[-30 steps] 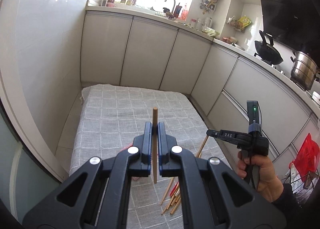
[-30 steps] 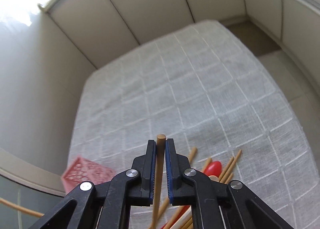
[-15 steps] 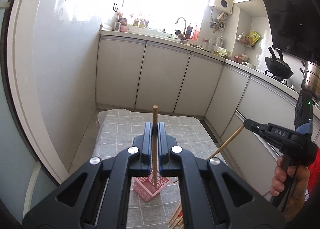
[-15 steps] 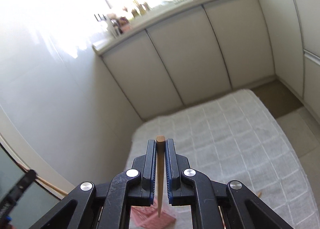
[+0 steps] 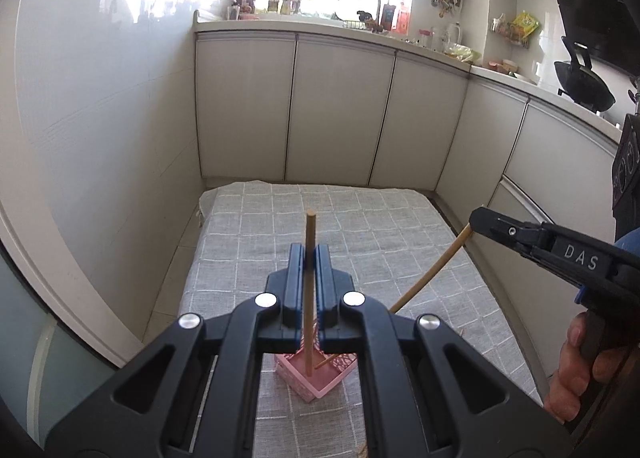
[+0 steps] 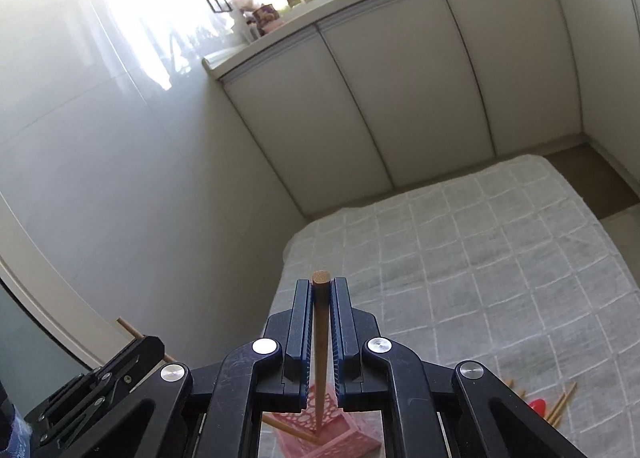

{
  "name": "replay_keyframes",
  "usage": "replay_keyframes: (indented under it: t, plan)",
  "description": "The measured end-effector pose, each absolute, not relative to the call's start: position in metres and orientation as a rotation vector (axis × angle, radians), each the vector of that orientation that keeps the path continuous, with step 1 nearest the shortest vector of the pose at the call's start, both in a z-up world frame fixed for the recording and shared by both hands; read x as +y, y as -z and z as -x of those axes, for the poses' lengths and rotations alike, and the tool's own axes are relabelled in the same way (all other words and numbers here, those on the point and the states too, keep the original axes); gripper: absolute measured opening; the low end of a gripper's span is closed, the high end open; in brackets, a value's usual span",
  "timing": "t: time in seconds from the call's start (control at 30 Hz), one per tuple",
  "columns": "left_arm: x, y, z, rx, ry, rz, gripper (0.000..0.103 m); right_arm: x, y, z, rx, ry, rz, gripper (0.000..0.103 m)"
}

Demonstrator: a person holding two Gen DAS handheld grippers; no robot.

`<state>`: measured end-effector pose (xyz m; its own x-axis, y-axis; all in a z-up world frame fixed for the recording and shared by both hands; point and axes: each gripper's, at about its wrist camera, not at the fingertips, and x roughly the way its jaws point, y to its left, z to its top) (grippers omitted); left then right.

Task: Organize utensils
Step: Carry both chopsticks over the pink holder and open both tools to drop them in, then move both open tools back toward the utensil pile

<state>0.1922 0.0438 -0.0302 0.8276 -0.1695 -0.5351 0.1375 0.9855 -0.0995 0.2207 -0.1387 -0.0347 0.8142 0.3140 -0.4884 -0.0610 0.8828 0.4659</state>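
Observation:
My left gripper (image 5: 308, 254) is shut on an upright wooden chopstick (image 5: 309, 225). Its lower end sits at the mouth of a pink openwork holder (image 5: 320, 382) on the grey checked cloth. My right gripper (image 6: 321, 286) is shut on a second chopstick (image 6: 320, 322), which points down at the same holder (image 6: 348, 438). In the left wrist view the right gripper (image 5: 476, 217) comes in from the right. Its chopstick (image 5: 436, 270) slants down-left, and its tip reaches the holder's opening. In the right wrist view the left gripper (image 6: 152, 342) shows at the lower left.
Loose chopsticks (image 6: 564, 402) and a red spoon (image 6: 536, 406) lie on the cloth (image 6: 480, 258) to the right of the holder. White cabinets (image 5: 340, 109) stand behind the cloth and along its right. A pale wall runs along the left. A hand (image 5: 576, 374) grips the right tool.
The right gripper lifted its chopstick off the loose pile and swung it over the pink holder. The left gripper brought its chopstick over the holder too, and both tips now meet there.

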Motion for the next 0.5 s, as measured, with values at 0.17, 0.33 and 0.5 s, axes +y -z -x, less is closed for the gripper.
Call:
replay_keyframes:
  t: [0.17, 0.33, 0.5]
  plan:
    - [0.037, 0.041, -0.199, 0.617, 0.181, 0.053, 0.006, -0.13, 0.062, -0.235, 0.654, -0.214, -0.42, 0.007]
    - [0.03, 0.038, -0.198, 0.595, 0.196, 0.026, 0.011, -0.128, 0.069, -0.23, 0.684, -0.244, -0.438, 0.011]
    - [0.031, 0.029, -0.192, 0.57, 0.203, 0.032, 0.043, -0.137, 0.055, -0.223, 0.682, -0.255, -0.482, 0.032]
